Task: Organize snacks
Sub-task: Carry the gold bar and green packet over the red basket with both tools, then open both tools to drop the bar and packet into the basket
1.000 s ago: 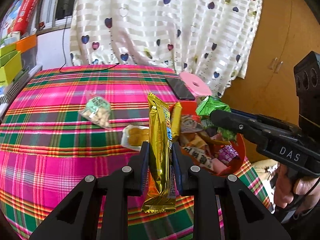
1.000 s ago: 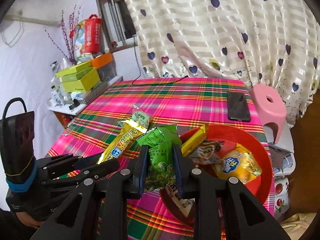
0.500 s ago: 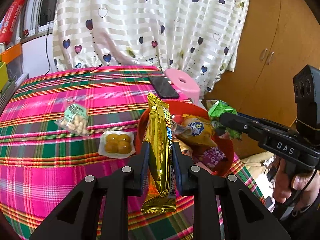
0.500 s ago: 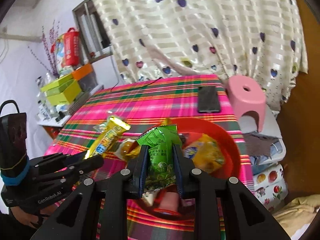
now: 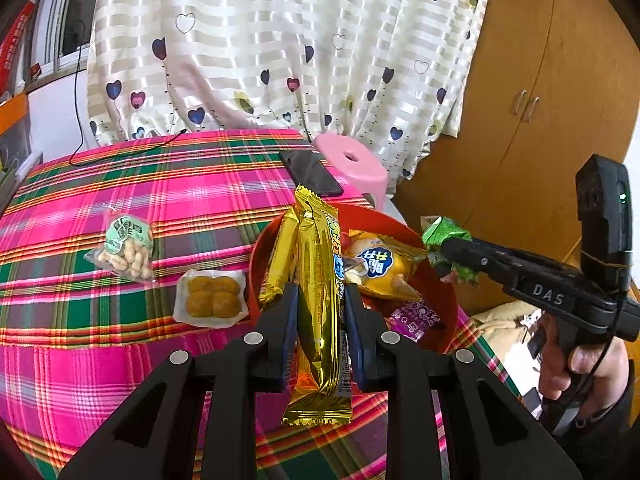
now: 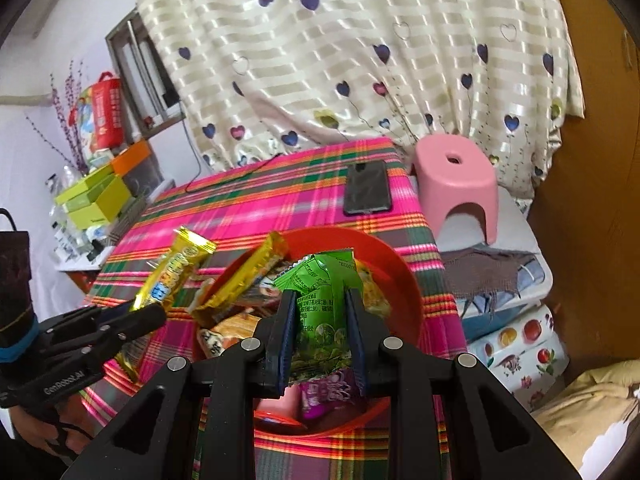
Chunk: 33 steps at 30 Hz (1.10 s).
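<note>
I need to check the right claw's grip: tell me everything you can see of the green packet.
The green packet is a crinkly glossy foil pouch with dark print and a picture low on its face. It stands upright, its top edge flared, pinched at mid-height by the right claw, above the red bowl. Only the pads touch it.

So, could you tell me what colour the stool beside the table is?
Pink stool, clearest in the right wrist view.

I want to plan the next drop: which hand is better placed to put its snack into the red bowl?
Probably right: its green packet hangs over the red bowl, while the left's gold bar sits at the rim.
</note>
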Each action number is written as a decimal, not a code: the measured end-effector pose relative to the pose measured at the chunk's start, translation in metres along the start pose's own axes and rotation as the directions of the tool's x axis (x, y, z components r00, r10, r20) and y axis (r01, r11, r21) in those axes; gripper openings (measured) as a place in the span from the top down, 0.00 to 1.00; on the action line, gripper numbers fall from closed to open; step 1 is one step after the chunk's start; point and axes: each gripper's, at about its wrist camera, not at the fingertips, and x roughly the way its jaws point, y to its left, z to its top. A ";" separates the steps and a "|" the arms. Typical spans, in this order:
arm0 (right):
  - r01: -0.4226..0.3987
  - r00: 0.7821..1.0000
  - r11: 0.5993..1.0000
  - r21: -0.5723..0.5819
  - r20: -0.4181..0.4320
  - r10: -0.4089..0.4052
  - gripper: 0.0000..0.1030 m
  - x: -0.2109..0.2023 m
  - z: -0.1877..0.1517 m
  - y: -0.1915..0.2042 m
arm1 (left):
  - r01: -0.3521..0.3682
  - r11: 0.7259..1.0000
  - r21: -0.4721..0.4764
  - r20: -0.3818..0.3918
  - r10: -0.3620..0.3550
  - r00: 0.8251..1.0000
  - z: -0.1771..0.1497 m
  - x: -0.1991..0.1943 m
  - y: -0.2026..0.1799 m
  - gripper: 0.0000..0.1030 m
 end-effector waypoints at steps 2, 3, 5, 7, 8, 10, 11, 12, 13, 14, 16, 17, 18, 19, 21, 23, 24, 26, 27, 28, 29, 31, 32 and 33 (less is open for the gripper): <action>0.006 1.000 1.000 0.008 -0.015 -0.006 0.79 0.006 -0.003 -0.004 | 0.003 1.000 0.002 -0.005 -0.003 1.000 -0.001 0.002 -0.001 0.77; 0.011 1.000 1.000 0.013 -0.023 -0.010 0.79 0.009 -0.004 -0.006 | 0.007 1.000 0.004 -0.009 -0.007 1.000 -0.001 0.004 -0.002 0.77; 0.022 0.999 0.999 0.026 -0.041 -0.021 0.79 0.017 -0.007 -0.012 | 0.011 1.000 0.008 -0.015 -0.011 1.000 -0.001 0.006 -0.004 0.77; 0.033 0.998 0.998 0.045 -0.057 -0.031 0.79 0.025 -0.010 -0.018 | 0.015 1.000 0.012 -0.023 -0.015 1.000 -0.001 0.009 -0.005 0.77; 0.048 0.997 0.998 0.048 -0.062 -0.045 0.79 0.028 -0.011 -0.020 | 0.017 1.000 0.013 -0.026 -0.016 1.000 -0.002 0.011 -0.006 0.77; 0.063 0.996 0.997 0.051 -0.066 -0.060 0.79 0.032 -0.011 -0.023 | 0.021 1.000 0.017 -0.033 -0.020 0.999 -0.002 0.013 -0.007 0.77; 0.068 0.996 0.996 0.053 -0.068 -0.064 0.79 0.034 -0.011 -0.024 | 0.022 1.000 0.018 -0.035 -0.022 0.999 -0.003 0.014 -0.006 0.77; 0.074 0.995 0.996 0.051 -0.070 -0.070 0.79 0.036 -0.011 -0.025 | 0.023 1.000 0.018 -0.038 -0.022 0.999 -0.003 0.016 -0.007 0.77; 0.086 0.994 0.995 0.046 -0.071 -0.082 0.79 0.039 -0.010 -0.025 | 0.024 1.000 0.018 -0.041 -0.023 0.999 -0.002 0.018 -0.007 0.77; 0.094 0.993 0.995 0.042 -0.072 -0.091 0.79 0.042 -0.009 -0.025 | 0.025 1.000 0.019 -0.043 -0.024 0.999 -0.002 0.019 -0.007 0.77; 0.113 0.991 0.993 0.031 -0.072 -0.111 0.79 0.047 -0.006 -0.026 | 0.026 0.999 0.022 -0.045 -0.025 0.999 -0.002 0.020 -0.008 0.77; 0.124 0.990 0.992 0.028 -0.073 -0.122 0.79 0.050 -0.005 -0.027 | 0.028 0.999 0.025 -0.046 -0.027 0.999 -0.001 0.021 -0.009 0.77; 0.122 0.990 0.992 0.031 -0.075 -0.119 0.78 0.052 -0.004 -0.028 | 0.029 0.999 0.028 -0.047 -0.028 0.998 -0.001 0.022 -0.009 0.77; 0.117 0.990 0.992 0.036 -0.078 -0.114 0.78 0.052 -0.003 -0.029 | 0.031 0.999 0.030 -0.048 -0.030 0.998 -0.001 0.023 -0.010 0.77; 0.111 0.991 0.993 0.034 -0.078 -0.108 0.77 0.049 -0.004 -0.028 | 0.035 0.999 0.033 -0.051 -0.033 0.998 0.000 0.024 -0.011 0.77; 0.100 0.992 0.994 0.035 -0.080 -0.097 0.75 0.046 -0.007 -0.027 | 0.041 0.999 0.034 -0.057 -0.039 0.998 0.001 0.027 -0.013 0.77; 0.096 0.992 0.995 0.037 -0.080 -0.093 0.73 0.044 -0.008 -0.027 | 0.046 0.998 0.036 -0.062 -0.043 0.997 0.002 0.029 -0.014 0.77; 0.100 0.993 0.994 0.036 -0.074 -0.097 0.66 0.038 -0.010 -0.026 | 0.054 0.998 0.046 -0.068 -0.050 0.996 0.003 0.033 -0.018 0.77; 0.100 0.993 0.994 0.036 -0.068 -0.098 0.66 0.035 -0.010 -0.026 | 0.059 0.997 0.049 -0.072 -0.056 0.996 0.004 0.035 -0.020 0.77; 0.097 0.994 0.995 0.036 -0.062 -0.095 0.65 0.033 -0.010 -0.025 | 0.067 0.996 0.051 -0.078 -0.063 0.995 0.005 0.038 -0.022 0.77; 0.091 0.995 0.995 0.035 -0.054 -0.089 0.64 0.029 -0.009 -0.025 | 0.071 0.996 0.052 -0.082 -0.067 0.994 0.005 0.041 -0.024 0.77; 0.090 0.995 0.996 0.028 -0.042 -0.089 0.62 0.024 -0.009 -0.023 | 0.087 0.995 0.051 -0.093 -0.082 0.992 0.007 0.046 -0.027 0.77; 0.087 0.996 0.996 0.025 -0.038 -0.086 0.62 0.022 -0.008 -0.022 | 0.093 0.994 0.049 -0.098 -0.088 0.991 0.008 0.049 -0.028 0.77; 0.083 0.996 0.996 0.023 -0.036 -0.082 0.62 0.021 -0.008 -0.021 | 0.100 0.994 0.048 -0.106 -0.095 0.990 0.008 0.052 -0.030 0.77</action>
